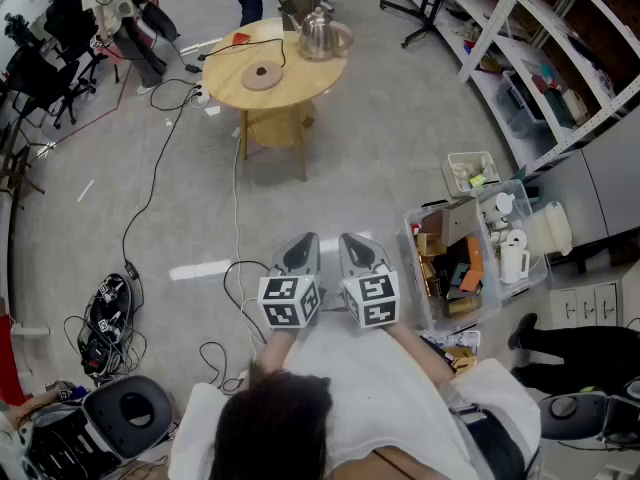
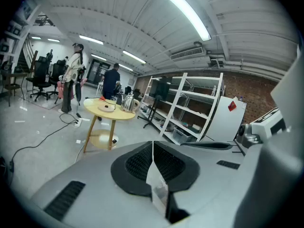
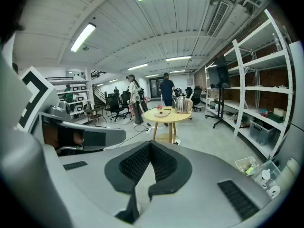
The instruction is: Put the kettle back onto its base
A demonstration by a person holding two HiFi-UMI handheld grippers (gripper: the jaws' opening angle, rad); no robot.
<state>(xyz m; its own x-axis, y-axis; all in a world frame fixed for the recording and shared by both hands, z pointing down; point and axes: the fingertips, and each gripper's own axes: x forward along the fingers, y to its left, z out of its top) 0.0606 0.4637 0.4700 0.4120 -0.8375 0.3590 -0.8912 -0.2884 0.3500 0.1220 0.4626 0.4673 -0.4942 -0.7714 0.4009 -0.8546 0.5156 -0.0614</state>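
Four fingers (image 2: 137,164) far from kettle (image 1: 318,34).

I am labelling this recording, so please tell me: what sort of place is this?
Probably a workshop or lab: it has open metal shelves, office chairs, and cables trailing across the bare floor.

Left gripper (image 2: 153,144) jaws pressed together, empty. Round yellow table (image 2: 117,116) at 10 o'clock; kettle (image 2: 127,102) on it, base (image 2: 108,108) at kettle's 9 o'clock. 2 people (image 2: 112,81) behind.
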